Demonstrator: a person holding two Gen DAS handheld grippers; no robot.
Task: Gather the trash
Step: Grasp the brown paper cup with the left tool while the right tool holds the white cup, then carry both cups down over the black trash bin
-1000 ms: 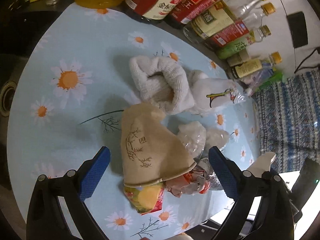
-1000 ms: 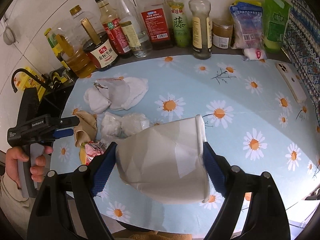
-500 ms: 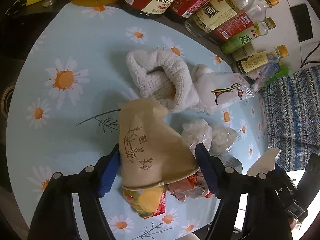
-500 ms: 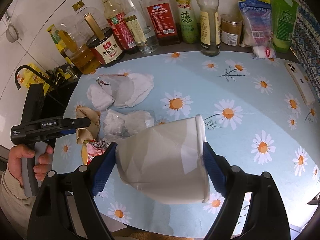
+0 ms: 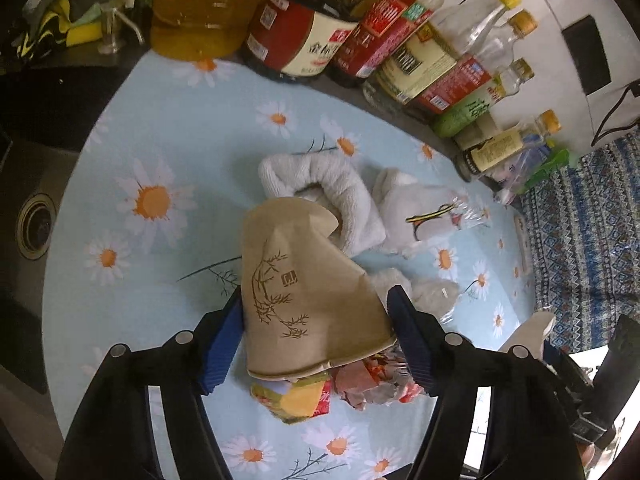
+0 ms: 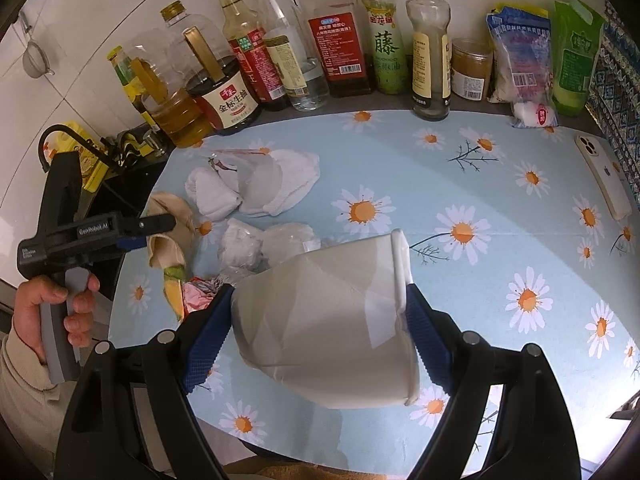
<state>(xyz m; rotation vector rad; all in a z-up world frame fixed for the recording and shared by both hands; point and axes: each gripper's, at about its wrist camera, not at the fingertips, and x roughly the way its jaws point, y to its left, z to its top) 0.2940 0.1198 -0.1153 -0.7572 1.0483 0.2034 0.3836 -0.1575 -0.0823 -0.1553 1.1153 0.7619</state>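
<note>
The left tool point(image 5: 314, 338) pinches the brown paper cup point(image 5: 304, 292) just over the surface point(image 5: 168, 140), and the right tool point(image 6: 320, 330) squeezes the white cup point(image 6: 332, 320); both look light and squashy, so hold the sides softly.

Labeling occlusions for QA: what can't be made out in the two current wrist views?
- Left wrist: the crushed brown paper cup covers most of the yellow-red wrapper below it; print unreadable.
- Left wrist: the oil jug is cut off by the top edge.
- Right wrist: the white paper cup blocks the tablecloth behind it; its inside faces away.
- Right wrist: the left gripper shows side-on; its fingertips merge with the brown cup.
</note>
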